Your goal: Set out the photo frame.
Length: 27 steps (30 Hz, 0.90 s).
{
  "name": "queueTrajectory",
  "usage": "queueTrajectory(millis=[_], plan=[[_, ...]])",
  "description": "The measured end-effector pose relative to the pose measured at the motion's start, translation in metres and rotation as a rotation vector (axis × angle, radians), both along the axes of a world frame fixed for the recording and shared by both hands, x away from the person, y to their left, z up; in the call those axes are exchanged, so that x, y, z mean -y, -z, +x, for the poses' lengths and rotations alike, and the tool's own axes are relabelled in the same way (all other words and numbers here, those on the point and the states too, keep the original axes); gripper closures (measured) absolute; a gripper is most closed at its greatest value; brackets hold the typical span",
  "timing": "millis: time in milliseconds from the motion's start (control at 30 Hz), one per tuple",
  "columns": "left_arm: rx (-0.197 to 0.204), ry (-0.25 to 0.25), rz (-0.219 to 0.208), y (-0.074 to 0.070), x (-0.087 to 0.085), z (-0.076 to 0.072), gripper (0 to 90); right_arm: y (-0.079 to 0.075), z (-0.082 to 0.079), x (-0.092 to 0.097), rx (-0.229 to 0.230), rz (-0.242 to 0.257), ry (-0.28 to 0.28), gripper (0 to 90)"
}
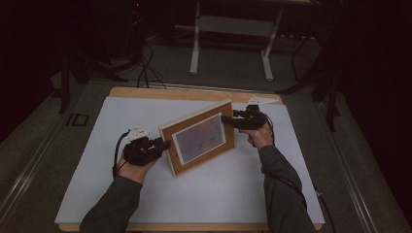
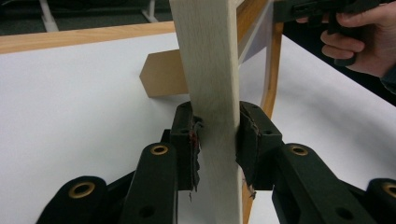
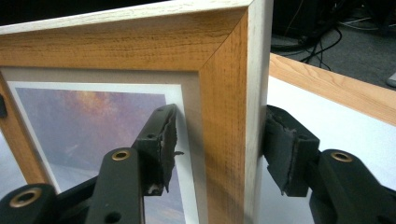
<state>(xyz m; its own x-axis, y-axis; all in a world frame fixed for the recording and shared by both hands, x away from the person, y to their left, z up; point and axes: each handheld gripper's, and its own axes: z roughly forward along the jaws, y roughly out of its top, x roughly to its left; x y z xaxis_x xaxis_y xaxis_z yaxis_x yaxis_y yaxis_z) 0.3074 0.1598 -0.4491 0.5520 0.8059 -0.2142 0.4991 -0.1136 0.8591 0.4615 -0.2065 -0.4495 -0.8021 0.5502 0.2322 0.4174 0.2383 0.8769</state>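
Observation:
A wooden picture frame [image 1: 201, 138] with a purple-sky print stands tilted on the white table cover [image 1: 97, 170]. My left gripper [image 1: 165, 144] holds the frame's left edge. In the left gripper view both pads of the left gripper [image 2: 215, 140] press on the pale side of the frame [image 2: 210, 70], and a brown easel stand [image 2: 163, 77] juts from its back. My right gripper [image 1: 226, 119] is at the frame's upper right edge. In the right gripper view, the right gripper [image 3: 219, 149] straddles the frame [image 3: 219, 93], one pad before the glass and one behind, with a gap showing.
The wooden table edge [image 1: 145, 92] runs along the far side. On the floor beyond it are a white metal stand [image 1: 194, 48] and dark cables [image 1: 145, 68]. The person's right hand [image 2: 355, 42] appears at the top right of the left gripper view.

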Motion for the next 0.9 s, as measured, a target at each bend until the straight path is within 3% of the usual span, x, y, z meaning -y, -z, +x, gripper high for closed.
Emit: queueTrajectory(millis=[433, 600, 900], plan=[[0.000, 0.030, -0.044, 0.003, -0.008, 0.025, 69.9, 0.000, -0.007, 0.011, 0.003, -0.007, 0.044, 55.0], [0.008, 0.039, -0.059, 0.005, -0.010, 0.032, 69.1, -0.002, -0.015, 0.012, 0.023, -0.049, 0.060, 56.8], [-0.004, 0.067, -0.098, 0.006, -0.013, 0.051, 67.6, -0.001, -0.029, 0.019, 0.046, -0.056, 0.112, 60.3]])
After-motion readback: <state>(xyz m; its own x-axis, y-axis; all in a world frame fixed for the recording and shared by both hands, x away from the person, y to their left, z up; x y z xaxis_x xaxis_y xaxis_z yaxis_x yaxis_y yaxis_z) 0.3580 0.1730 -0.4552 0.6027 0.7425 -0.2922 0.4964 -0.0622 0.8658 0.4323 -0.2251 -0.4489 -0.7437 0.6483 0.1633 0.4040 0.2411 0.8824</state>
